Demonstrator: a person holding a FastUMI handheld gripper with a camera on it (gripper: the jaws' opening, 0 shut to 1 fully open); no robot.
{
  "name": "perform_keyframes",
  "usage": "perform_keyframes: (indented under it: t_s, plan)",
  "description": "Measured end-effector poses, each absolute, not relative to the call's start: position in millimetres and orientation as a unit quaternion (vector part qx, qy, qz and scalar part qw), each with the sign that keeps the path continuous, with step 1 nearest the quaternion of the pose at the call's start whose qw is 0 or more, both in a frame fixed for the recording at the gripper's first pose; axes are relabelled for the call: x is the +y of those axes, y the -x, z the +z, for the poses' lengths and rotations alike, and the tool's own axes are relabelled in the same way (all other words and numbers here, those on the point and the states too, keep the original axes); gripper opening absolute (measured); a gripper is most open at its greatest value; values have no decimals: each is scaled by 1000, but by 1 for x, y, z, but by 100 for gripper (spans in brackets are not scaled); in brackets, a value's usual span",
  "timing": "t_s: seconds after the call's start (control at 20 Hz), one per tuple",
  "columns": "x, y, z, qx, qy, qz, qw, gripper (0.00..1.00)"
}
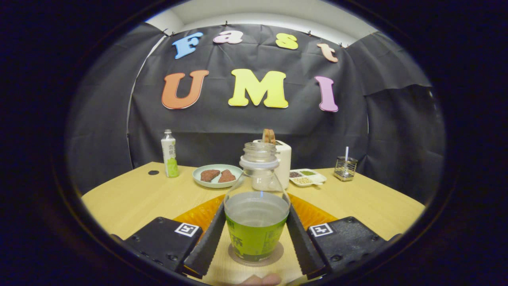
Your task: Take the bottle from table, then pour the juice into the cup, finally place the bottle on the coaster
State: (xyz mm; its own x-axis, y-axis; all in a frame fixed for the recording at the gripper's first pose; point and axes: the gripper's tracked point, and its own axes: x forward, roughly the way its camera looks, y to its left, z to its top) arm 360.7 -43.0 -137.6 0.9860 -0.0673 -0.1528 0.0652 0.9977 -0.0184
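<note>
A clear bottle with a green label and no cap stands upright between my fingers, partly filled with pale liquid. Its base rests on a round brown coaster on the wooden table. My gripper is shut on the bottle, one finger pressing its left side and the other its right side. Through the bottle's neck a pale shape shows just behind it; I cannot tell whether it is the cup.
An orange mat lies under and beyond the fingers. Farther back stand a small white-and-green bottle, a plate with two brown pieces, a white appliance, a divided snack tray and a metal holder.
</note>
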Motion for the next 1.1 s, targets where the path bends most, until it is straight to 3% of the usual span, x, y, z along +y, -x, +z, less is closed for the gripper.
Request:
perform_keyframes:
  t_s: [0.1,0.25,1.1]
  plan:
    - [-43,-359,-138,81,14,-32,996,96]
    - [-41,-352,-128,80,26,-31,996,99]
    - [-60,-206,-18,-7,33,-78,996,100]
